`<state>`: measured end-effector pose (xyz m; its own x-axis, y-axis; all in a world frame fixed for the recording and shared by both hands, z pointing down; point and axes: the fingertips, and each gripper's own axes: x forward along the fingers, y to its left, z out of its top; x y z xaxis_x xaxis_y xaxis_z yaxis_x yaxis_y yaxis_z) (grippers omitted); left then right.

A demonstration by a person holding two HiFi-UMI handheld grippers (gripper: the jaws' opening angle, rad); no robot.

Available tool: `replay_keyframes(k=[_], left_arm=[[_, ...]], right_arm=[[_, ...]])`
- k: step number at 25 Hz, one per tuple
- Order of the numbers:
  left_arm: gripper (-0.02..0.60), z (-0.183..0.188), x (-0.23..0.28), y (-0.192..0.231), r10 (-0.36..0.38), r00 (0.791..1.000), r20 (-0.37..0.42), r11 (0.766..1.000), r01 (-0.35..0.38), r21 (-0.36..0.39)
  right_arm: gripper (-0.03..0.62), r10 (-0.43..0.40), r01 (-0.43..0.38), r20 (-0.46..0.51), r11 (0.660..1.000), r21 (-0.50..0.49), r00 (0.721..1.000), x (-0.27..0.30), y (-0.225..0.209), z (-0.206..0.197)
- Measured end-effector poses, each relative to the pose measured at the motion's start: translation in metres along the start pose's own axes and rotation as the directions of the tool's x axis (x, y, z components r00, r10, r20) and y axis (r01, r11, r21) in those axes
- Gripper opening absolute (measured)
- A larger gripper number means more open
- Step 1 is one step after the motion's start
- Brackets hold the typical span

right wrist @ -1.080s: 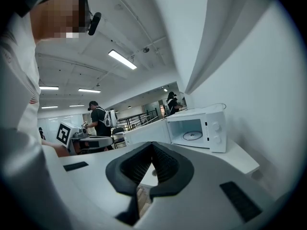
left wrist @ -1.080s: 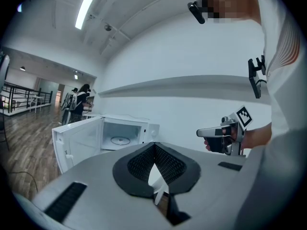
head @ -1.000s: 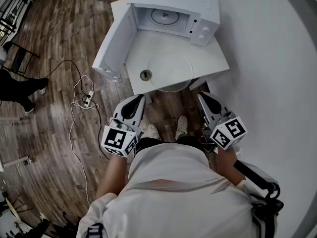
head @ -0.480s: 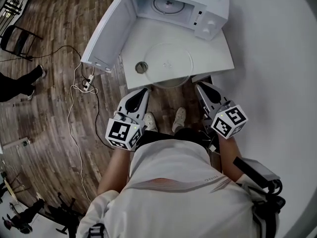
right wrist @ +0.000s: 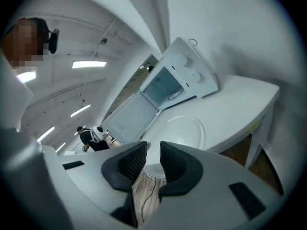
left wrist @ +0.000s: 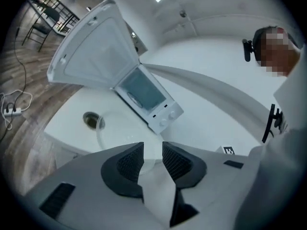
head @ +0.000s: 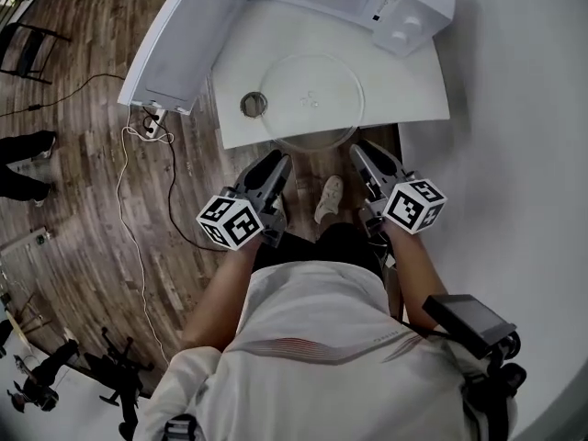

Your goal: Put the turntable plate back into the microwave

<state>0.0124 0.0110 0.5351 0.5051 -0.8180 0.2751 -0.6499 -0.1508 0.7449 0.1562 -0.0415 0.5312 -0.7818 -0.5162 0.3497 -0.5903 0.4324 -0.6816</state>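
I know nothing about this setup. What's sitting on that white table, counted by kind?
Microwave, door open: 1
Glass turntable plate: 1
Small round dark object beside the plate: 1
Total: 3

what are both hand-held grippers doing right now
left hand-held gripper: jaws opening, nothing between them
right hand-held gripper: jaws opening, nothing between them
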Motion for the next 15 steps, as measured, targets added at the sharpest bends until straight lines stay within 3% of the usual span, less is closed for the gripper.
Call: replay_keyframes(k=[4, 10, 15], left_arm=[[0.164, -0.032, 0.008, 0.032, 0.027, 1.0, -0.008, 0.99, -0.028, -0.136], [0.202, -0.062, 0.026, 0.067, 0.079, 0.996, 0.028, 0.946, -0.066, -0.317], [0.236, -0.075, 0.04, 0.077, 0.064, 0.99, 0.123, 0.845, 0.011, -0.534]], right_arm=[[0.089, -0.022, 0.025, -0.029, 0.993, 0.115, 0.999, 0.007, -0.033, -0.028], [0.154, -0.033, 0.047, -0.061, 0.968, 0.245, 0.998, 0.026, -0.065, -0.063], [0.178, 0.041, -0.037, 0.0, 0.894, 0.447, 0.999, 0.043, -0.069, -0.08]])
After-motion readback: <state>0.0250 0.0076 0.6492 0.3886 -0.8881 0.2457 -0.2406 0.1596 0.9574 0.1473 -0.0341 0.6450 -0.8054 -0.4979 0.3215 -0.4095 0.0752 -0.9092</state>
